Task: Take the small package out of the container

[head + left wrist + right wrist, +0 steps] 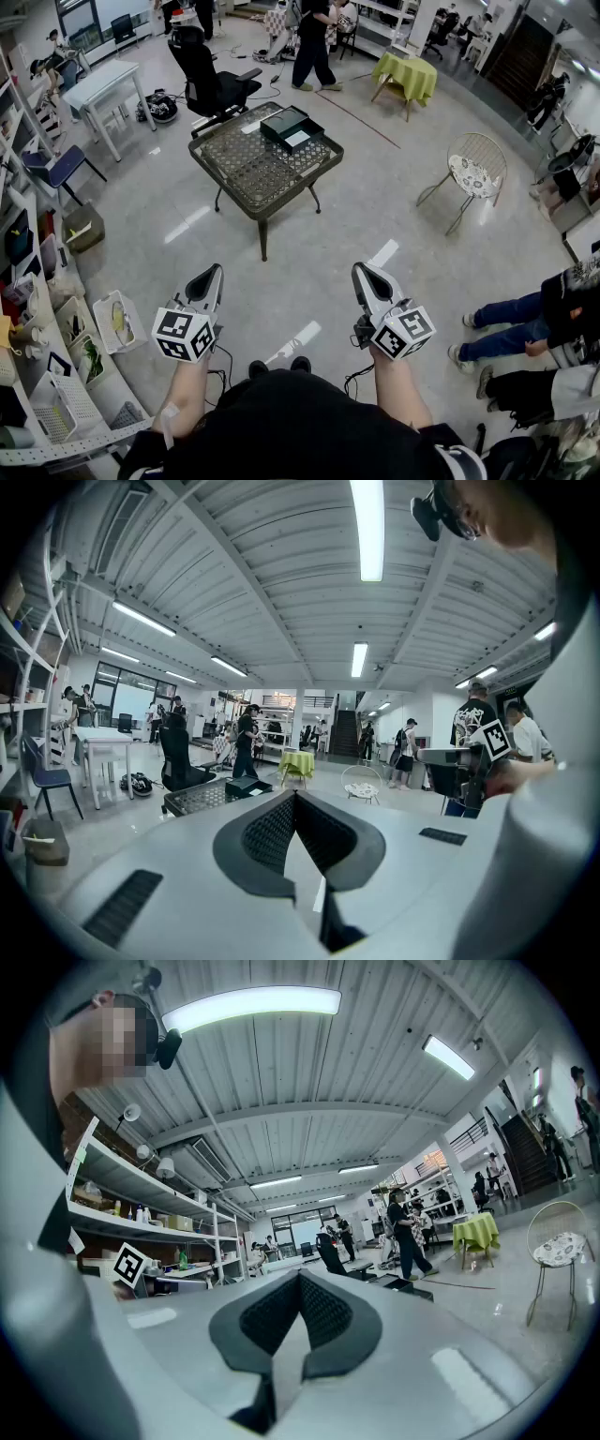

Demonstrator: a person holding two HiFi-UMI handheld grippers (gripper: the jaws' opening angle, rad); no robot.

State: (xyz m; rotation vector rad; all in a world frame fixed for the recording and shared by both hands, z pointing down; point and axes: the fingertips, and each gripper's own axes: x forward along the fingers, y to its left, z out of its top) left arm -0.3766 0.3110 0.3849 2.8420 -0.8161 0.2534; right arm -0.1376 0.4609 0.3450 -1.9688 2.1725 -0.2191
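A dark container [291, 127] is seen on the woven table [244, 171], far across the glossy floor [169, 217]; the left gripper [212, 275] and right gripper [366, 274] are held closed, empty.

The far table [265, 159] is dark brown with a woven lattice top. The box [291, 127] on it is black with a white patch. At far right a tablecloth [406, 75] is yellow-green. The wire chair [476, 169] is white (its cushion speckled). The left gripper [212, 274] and the right gripper [366, 274] are pale grey with black dimpled pads [272, 832]. Their cubes [184, 335] carry black-and-white squares. The floor [309, 272] is glossy pale grey.
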